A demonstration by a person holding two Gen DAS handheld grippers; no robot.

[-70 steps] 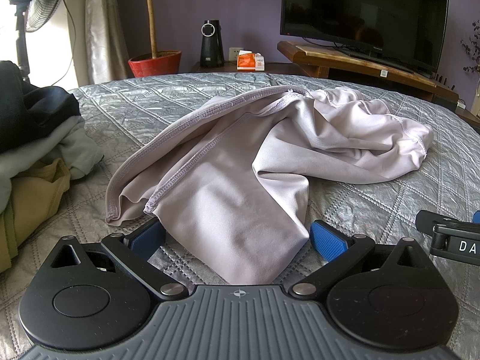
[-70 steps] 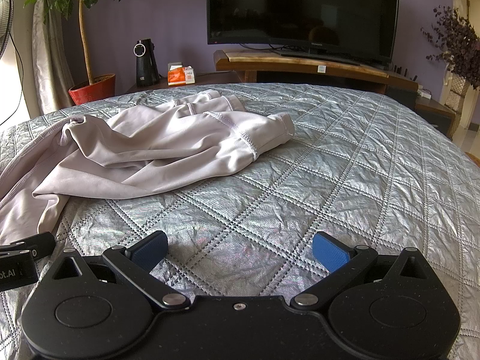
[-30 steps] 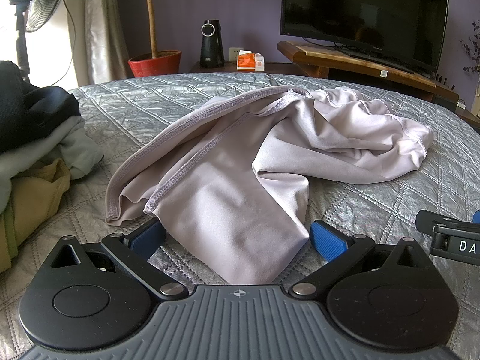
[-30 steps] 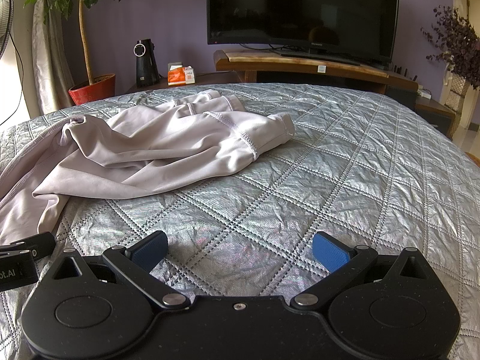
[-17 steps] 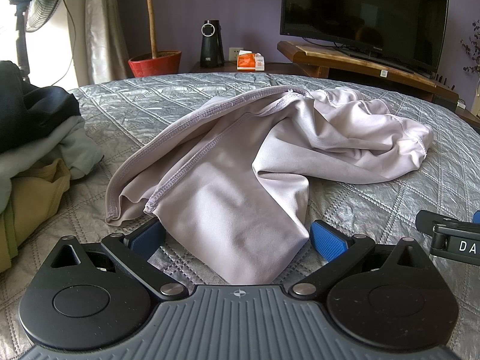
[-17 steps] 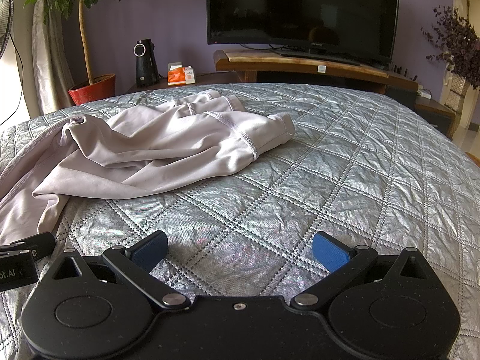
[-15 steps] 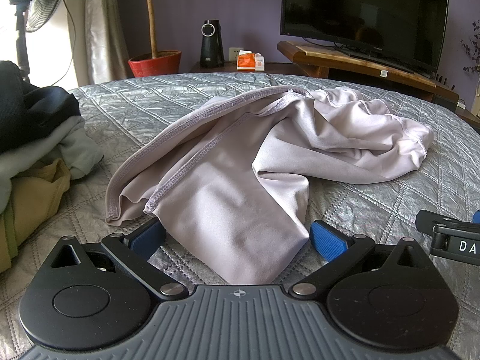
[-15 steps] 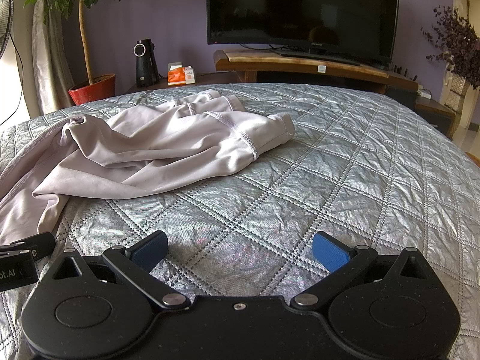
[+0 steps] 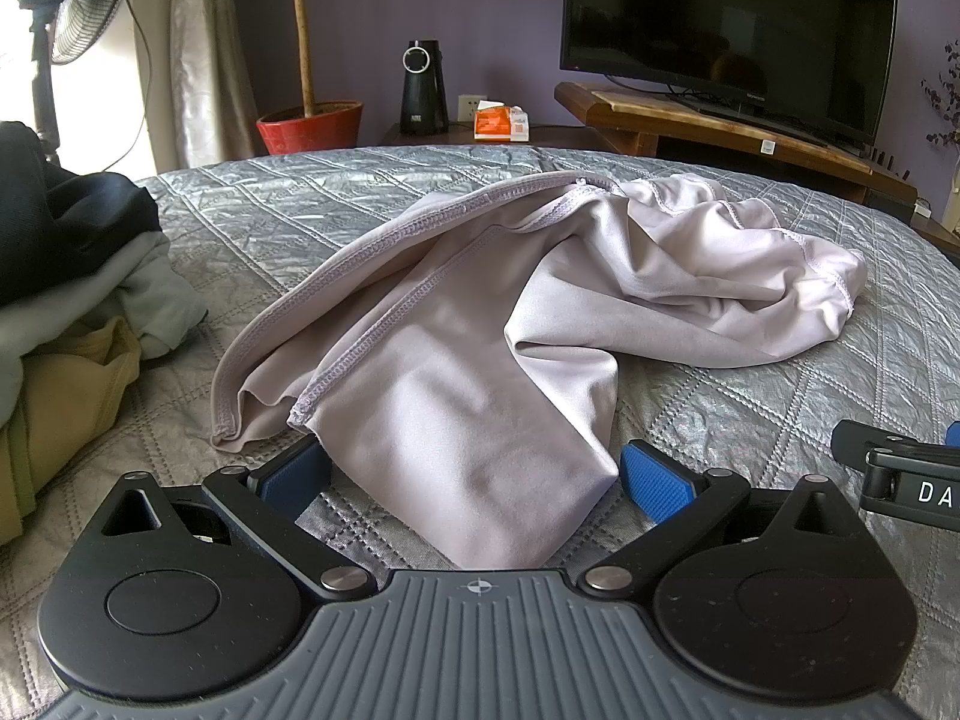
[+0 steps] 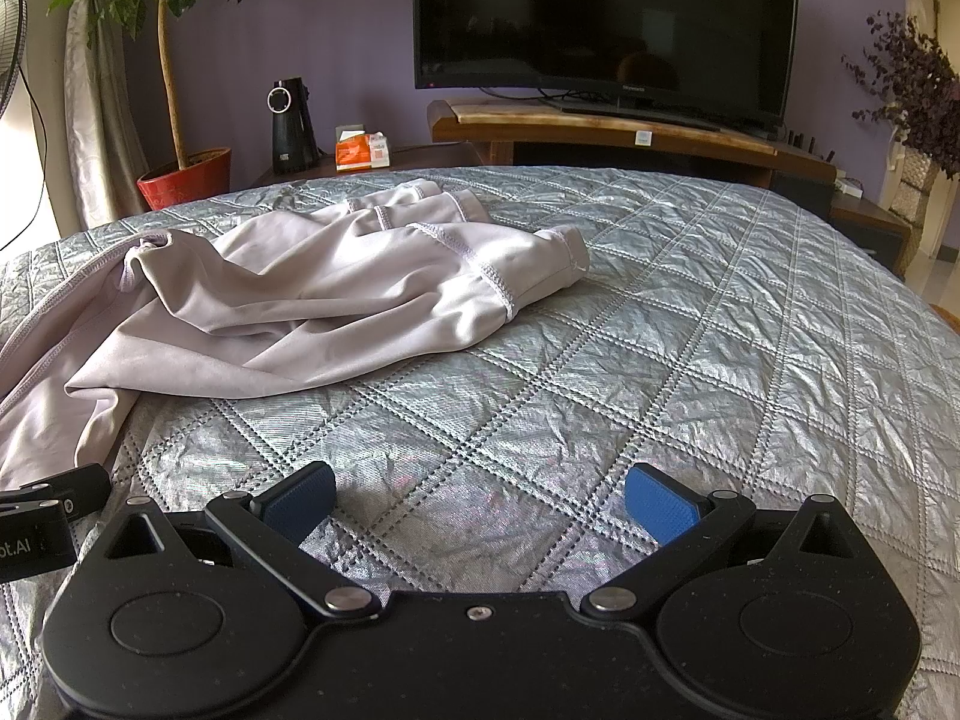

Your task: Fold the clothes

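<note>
A pale lilac garment [image 9: 480, 324] lies crumpled on the grey quilted bed [image 9: 300, 198]. Its near end drapes between the spread blue pads of my left gripper [image 9: 474, 474], which is open; the cloth lies loose there, not pinched. In the right wrist view the same garment [image 10: 336, 294] spreads across the left half of the bed. My right gripper [image 10: 480, 501] is open over bare quilt, to the right of the garment, with nothing between its fingers. Each gripper's black body shows at the edge of the other's view.
A pile of dark, grey and tan clothes [image 9: 66, 300] sits on the bed's left side. Beyond the bed stand a red plant pot [image 9: 309, 126], a black speaker [image 9: 423, 87], a TV [image 10: 606, 24] on a wooden stand and a fan [image 9: 66, 6].
</note>
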